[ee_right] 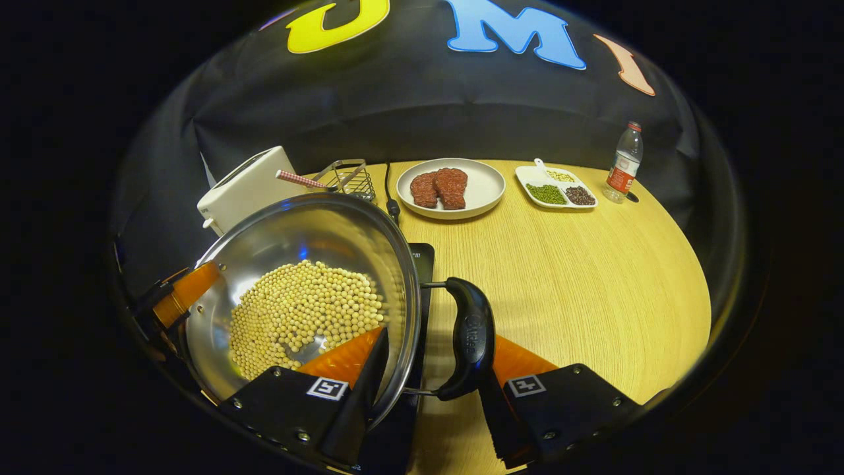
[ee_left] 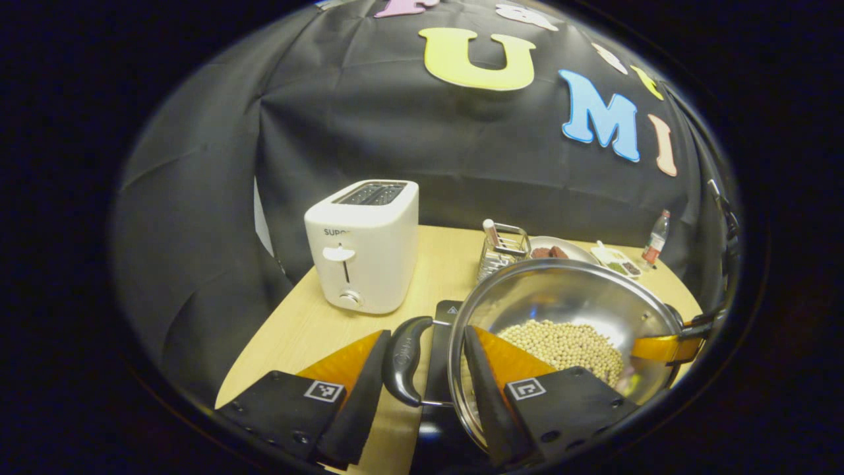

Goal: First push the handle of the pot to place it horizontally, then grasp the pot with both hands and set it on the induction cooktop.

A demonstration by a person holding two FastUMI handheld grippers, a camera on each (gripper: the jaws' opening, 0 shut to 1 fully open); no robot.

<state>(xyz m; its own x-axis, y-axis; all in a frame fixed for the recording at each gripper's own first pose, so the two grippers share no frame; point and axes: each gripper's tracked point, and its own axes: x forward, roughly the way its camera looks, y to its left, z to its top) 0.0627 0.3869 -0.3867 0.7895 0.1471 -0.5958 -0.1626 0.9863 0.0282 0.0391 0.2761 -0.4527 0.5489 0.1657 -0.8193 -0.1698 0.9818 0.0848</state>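
A steel pot holding soybeans is over the black induction cooktop; I cannot tell whether it rests on it. My left gripper straddles the pot's black side handle: one finger is outside the handle, the other inside the pot wall, both pressing. My right gripper clamps the opposite handle the same way. Each gripper also shows at the far rim in the other's view: the right gripper and the left gripper.
A white toaster stands behind the pot on the wooden table. Next to it is a wire rack. Farther back are a plate of meat patties, a divided dish of beans, a water bottle and a cable.
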